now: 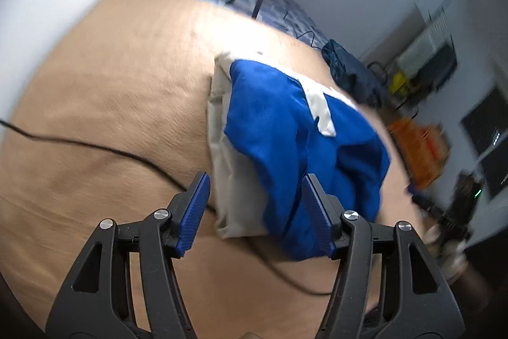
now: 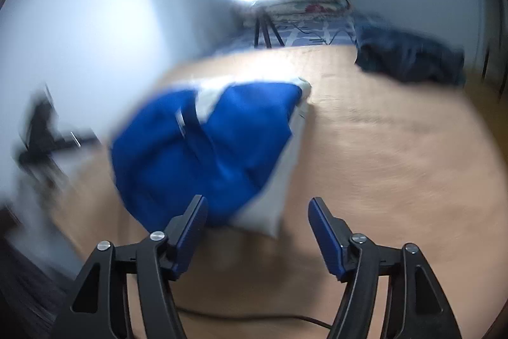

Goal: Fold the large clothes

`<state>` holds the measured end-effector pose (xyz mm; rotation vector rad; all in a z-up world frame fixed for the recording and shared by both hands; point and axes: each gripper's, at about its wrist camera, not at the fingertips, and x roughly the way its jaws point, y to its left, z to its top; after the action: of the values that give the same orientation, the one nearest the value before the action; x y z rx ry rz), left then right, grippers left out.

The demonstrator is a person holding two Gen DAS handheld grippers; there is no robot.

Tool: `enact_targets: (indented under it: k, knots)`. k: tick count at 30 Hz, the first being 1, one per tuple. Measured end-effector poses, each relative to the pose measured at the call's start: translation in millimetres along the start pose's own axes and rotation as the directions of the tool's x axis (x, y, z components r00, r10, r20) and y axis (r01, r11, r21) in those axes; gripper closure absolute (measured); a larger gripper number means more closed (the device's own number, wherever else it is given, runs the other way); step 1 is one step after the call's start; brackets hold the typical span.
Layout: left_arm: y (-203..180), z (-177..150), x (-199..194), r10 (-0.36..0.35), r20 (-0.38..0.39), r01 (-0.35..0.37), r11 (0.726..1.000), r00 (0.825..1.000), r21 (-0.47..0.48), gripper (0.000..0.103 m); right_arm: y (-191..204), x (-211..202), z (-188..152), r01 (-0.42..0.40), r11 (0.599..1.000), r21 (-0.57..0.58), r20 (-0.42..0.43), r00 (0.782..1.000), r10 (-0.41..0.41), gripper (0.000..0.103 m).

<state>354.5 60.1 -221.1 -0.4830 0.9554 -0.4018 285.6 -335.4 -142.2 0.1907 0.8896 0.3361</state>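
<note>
Blue-and-white garment, bundled compactly on the tan surface, lies at twelve o'clock of your left gripper, whose jaws are spread and empty; your right gripper is likewise released, the bundle at eleven o'clock. Before regrasping, square any loose edge and press flat. Motion blur obscures the folds; layer count is indeterminate.
</note>
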Motion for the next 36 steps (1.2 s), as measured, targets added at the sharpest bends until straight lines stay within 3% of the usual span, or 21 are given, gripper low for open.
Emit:
enact_targets:
  k: [3,6,8,9,10,13,14,18,21,24,26,30,31,34,36]
  knots:
    - [15,8,18,-0.038,-0.012,0.036,0.990,0.999,-0.140,0.042,-17,19,8,-0.099,0.984,0.149,0.008,0.995,0.099,0.027]
    - [25,11,33,-0.058,-0.023,0.052,0.975,0.998,-0.215,0.042,-25,46,11,-0.118,0.966,0.228,0.002,0.993,0.121,0.035]
    - [29,10,45,-0.064,-0.045,0.051,0.970,0.997,-0.239,0.057,-29,63,9,-0.150,0.946,0.286,-0.008,0.987,0.159,0.052]
    - [29,9,50,-0.065,-0.060,0.049,0.969,0.996,-0.242,0.070,-32,71,7,-0.161,0.936,0.314,-0.013,0.985,0.174,0.058]
    - [27,7,54,-0.062,-0.069,0.044,0.970,0.996,-0.239,0.081,-33,75,6,-0.169,0.927,0.334,-0.014,0.983,0.184,0.071]
    - [15,7,53,-0.017,-0.059,0.007,0.986,0.998,-0.166,0.096,-32,81,7,-0.196,0.912,0.361,-0.006,0.977,0.212,0.102]
    - [11,7,51,-0.014,-0.054,0.006,0.989,0.998,-0.150,0.097,-29,79,9,-0.203,0.913,0.355,-0.004,0.976,0.219,0.103]
    - [6,3,36,-0.030,-0.040,0.024,0.989,0.999,-0.145,0.100,-23,62,16,-0.260,0.890,0.376,0.012,0.961,0.276,0.103]
    - [7,-10,37,0.032,-0.053,-0.038,0.994,0.998,-0.098,0.100,-26,51,9,-0.297,0.858,0.419,0.034,0.950,0.312,0.103]
    - [14,-20,52,0.069,-0.085,-0.077,0.992,0.994,-0.097,0.100,-31,73,-13,-0.177,0.887,0.427,-0.070,0.971,0.228,0.103]
    - [10,-23,55,0.096,-0.083,-0.101,0.993,0.992,-0.058,0.100,-37,84,-24,-0.153,0.885,0.440,-0.083,0.974,0.210,0.103]
    - [-1,-22,49,0.140,-0.085,-0.140,0.990,0.987,0.002,0.098,-17,83,-14,-0.071,0.948,0.311,-0.128,0.985,0.116,0.103]
    - [-5,-19,47,0.153,-0.083,-0.151,0.988,0.985,0.028,0.096,-13,80,-9,-0.053,0.959,0.280,-0.144,0.985,0.096,0.100]
    - [-22,-13,26,0.210,-0.033,-0.204,0.969,0.977,0.141,0.090,-9,62,4,-0.010,0.973,0.230,-0.162,0.986,0.049,0.062]
    - [-34,-4,7,0.217,0.033,-0.219,0.958,0.976,0.186,0.088,-8,40,14,0.026,0.983,0.182,-0.130,0.991,-0.003,0.061]
